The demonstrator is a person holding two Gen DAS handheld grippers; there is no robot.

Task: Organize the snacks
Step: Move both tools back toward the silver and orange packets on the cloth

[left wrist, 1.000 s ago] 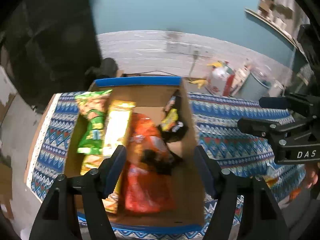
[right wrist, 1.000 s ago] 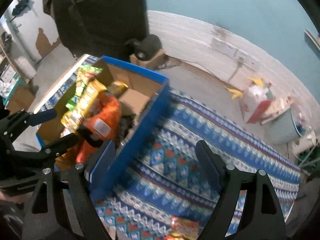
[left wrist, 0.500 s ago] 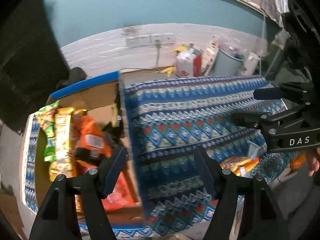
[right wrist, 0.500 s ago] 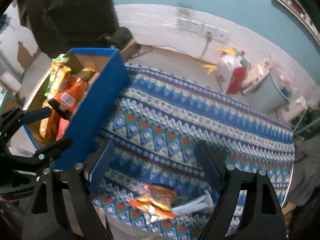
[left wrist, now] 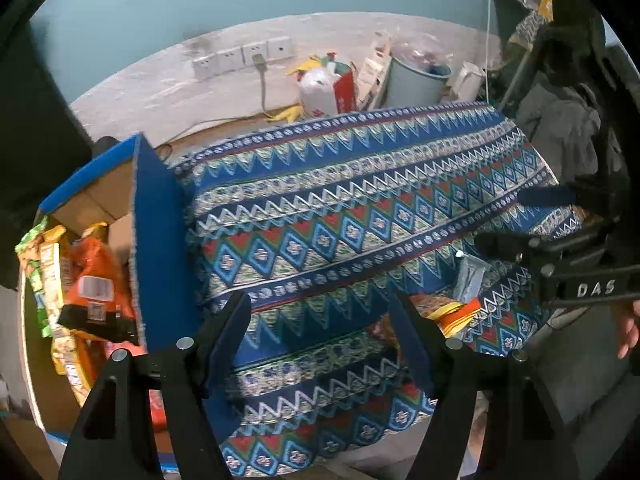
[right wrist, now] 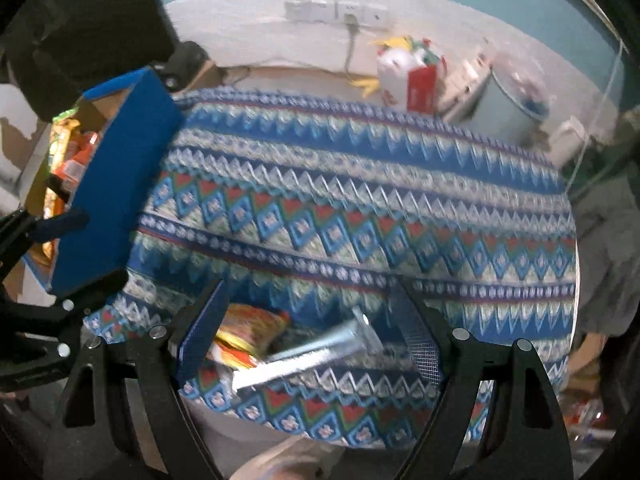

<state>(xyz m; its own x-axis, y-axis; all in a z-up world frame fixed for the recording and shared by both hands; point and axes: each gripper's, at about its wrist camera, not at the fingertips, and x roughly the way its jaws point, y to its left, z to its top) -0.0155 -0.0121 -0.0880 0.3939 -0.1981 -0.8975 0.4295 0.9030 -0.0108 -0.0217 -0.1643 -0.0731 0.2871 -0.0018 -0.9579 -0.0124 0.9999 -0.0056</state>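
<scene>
A blue-sided cardboard box [left wrist: 160, 248] stands at the table's left end, and inside it are an orange packet [left wrist: 96, 292] and yellow and green packets [left wrist: 48, 264]. My left gripper [left wrist: 320, 332] hangs open over the patterned cloth [left wrist: 340, 208], just right of the box, with nothing between its fingers. An orange-yellow snack packet [right wrist: 248, 332] and a silver packet [right wrist: 312, 352] lie near the table's front edge. Above these two my right gripper [right wrist: 308, 328] is open, touching neither. The same packets [left wrist: 452, 312] show in the left wrist view, below the right gripper [left wrist: 520, 220].
Behind the table, a white and red bag [right wrist: 404, 76] and a pale bucket [right wrist: 508, 112] sit on the floor under wall sockets [left wrist: 240, 56]. A grey garment [left wrist: 560, 128] hangs at the right. The box wall [right wrist: 116, 184] rises at the left.
Both grippers have swung right, from over the box to over the cloth. The orange-yellow and silver packets have come under the right gripper. Both stay open.
</scene>
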